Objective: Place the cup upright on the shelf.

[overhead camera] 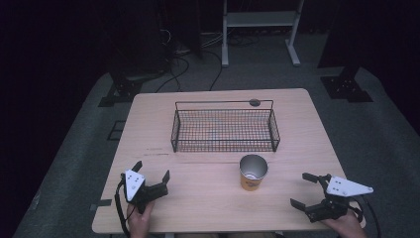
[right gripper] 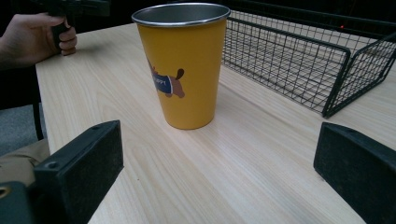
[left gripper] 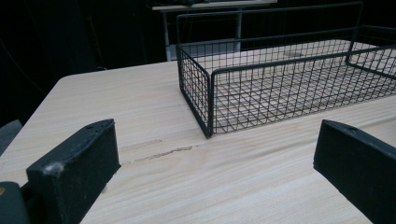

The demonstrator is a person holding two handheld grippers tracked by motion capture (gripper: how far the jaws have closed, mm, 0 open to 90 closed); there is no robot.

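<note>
A yellow metal cup (overhead camera: 253,172) with a dog picture stands upright on the wooden table (overhead camera: 208,198), just in front of a black wire basket (overhead camera: 224,127). My right gripper (overhead camera: 306,190) rests open near the table's front right corner, its jaws pointing left toward the cup (right gripper: 181,65). My left gripper (overhead camera: 151,171) is open near the front left edge, facing the basket (left gripper: 285,79). Neither gripper has anything between its jaws. The basket looks empty.
A small dark round disc (overhead camera: 254,102) sits at the table's far edge behind the basket. A white frame stand (overhead camera: 260,29) and dark equipment bases stand on the grey floor beyond. A faint dark scratch (left gripper: 161,153) marks the wood near the basket's corner.
</note>
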